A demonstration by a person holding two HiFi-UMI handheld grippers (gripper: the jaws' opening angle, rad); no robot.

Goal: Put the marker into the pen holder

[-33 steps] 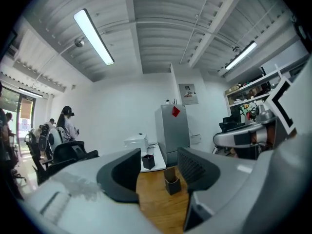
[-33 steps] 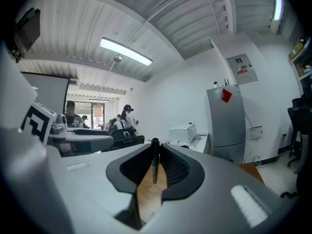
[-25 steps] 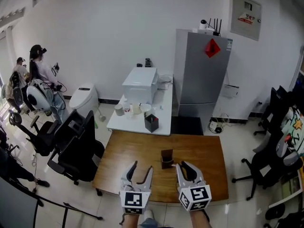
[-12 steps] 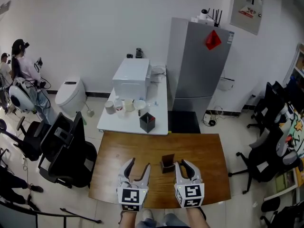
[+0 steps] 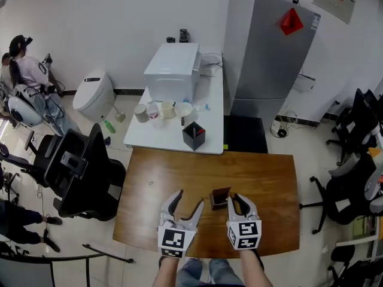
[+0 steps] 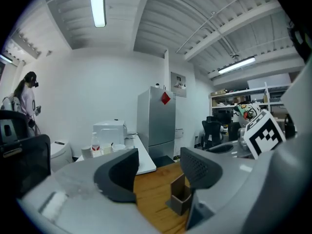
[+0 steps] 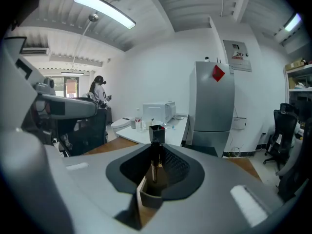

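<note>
A small brown pen holder (image 5: 219, 198) stands on the wooden table (image 5: 179, 172), just left of my right gripper (image 5: 238, 203). In the right gripper view, that gripper (image 7: 157, 168) is shut on a thin dark marker (image 7: 156, 152). The marker stands upright between the pads, its lower end over the open top of the pen holder (image 7: 147, 197). My left gripper (image 5: 189, 200) hovers open and empty to the left of the holder. In the left gripper view, the pen holder (image 6: 181, 199) shows beyond the open left gripper (image 6: 158, 172), toward its right jaw.
Behind the wooden table is a white table (image 5: 149, 141) carrying a black box (image 5: 194, 135), cups and a white appliance (image 5: 172, 70). A grey fridge (image 5: 272, 46) stands at the back right. Black office chairs (image 5: 78, 166) flank the table. A person (image 5: 27, 64) stands far left.
The head view has swung, so the room sits differently in frame. Both grippers stay close to the pen holder, the left one now angled toward it. The right stays shut.
</note>
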